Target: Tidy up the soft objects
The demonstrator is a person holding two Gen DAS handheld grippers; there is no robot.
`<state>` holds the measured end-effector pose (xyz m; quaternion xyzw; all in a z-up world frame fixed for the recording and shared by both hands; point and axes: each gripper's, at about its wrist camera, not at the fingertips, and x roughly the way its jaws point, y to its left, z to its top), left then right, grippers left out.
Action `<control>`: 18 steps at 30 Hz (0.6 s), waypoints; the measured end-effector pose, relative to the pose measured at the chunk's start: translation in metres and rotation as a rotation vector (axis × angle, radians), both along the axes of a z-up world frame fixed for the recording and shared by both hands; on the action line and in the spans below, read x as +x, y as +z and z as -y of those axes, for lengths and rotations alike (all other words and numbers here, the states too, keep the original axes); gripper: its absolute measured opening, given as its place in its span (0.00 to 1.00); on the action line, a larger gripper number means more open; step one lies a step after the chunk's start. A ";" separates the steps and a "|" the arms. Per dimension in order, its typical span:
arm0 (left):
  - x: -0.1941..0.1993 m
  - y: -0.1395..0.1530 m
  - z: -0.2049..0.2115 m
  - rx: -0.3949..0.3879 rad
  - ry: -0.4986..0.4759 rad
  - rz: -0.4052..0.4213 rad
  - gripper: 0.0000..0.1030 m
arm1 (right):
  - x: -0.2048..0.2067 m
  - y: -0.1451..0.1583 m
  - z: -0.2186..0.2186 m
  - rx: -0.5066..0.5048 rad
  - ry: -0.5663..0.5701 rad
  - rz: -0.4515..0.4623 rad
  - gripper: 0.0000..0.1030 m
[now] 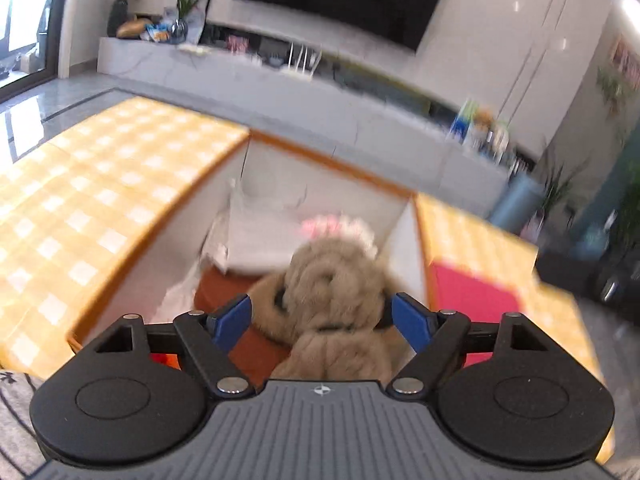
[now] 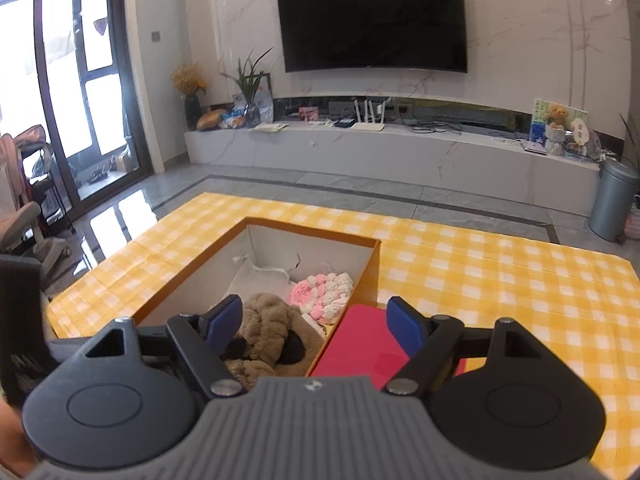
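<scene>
The left gripper (image 1: pixel 322 320) has its 2 blue pads spread wide; the brown plush (image 1: pixel 336 300) sits between them, but the left pad (image 1: pixel 232 320) stands clear of the fur, and whether the right pad touches it cannot be told through the blur. The right gripper (image 2: pixel 314 326) is spread too, with nothing between its pads. Going left to right in the right wrist view: glass doors (image 2: pixel 76 92) fill the far left wall, with a chair (image 2: pixel 28 224) near them on the grey tile floor. A yellow checked cloth (image 2: pixel 480 272) covers the near floor. On it stands an orange box (image 2: pixel 188 280) with white inner walls, open at the top. The plush (image 2: pixel 272 340) lies in the near part of the box, rolled, with dark patches showing. Just beyond it, toward the box's far right, lies a pink and white knit piece (image 2: pixel 320 292), and white paper or plastic (image 2: pixel 272 272) sits at the far end. A red flat sheet (image 2: pixel 360 348) lies on the cloth, touching the box's right wall. Far off, a long white bench (image 2: pixel 400 148) runs under a wall-mounted TV (image 2: pixel 372 20), with plants (image 2: pixel 248 84) at its left end and a small teddy (image 2: pixel 556 120) at its right. A grey bin (image 2: pixel 612 200) stands at the far right.
</scene>
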<state>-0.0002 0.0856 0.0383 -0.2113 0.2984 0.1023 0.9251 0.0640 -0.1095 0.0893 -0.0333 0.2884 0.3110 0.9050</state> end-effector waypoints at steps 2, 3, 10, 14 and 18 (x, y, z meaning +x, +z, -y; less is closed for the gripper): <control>-0.012 0.017 0.002 0.041 0.007 0.078 0.93 | -0.005 0.005 0.010 0.020 -0.021 0.005 0.80; -0.017 0.027 0.005 0.080 0.012 0.101 0.94 | -0.007 0.006 0.016 0.029 -0.034 0.007 0.85; -0.045 0.061 0.068 0.364 -0.015 0.300 0.95 | -0.027 -0.007 0.047 0.041 -0.138 0.015 0.96; -0.057 0.043 0.103 0.382 -0.061 0.368 0.95 | -0.045 -0.039 0.063 0.026 -0.175 0.080 0.97; -0.063 0.023 0.133 0.444 -0.106 0.345 0.95 | -0.056 -0.061 0.066 -0.081 -0.141 0.183 0.97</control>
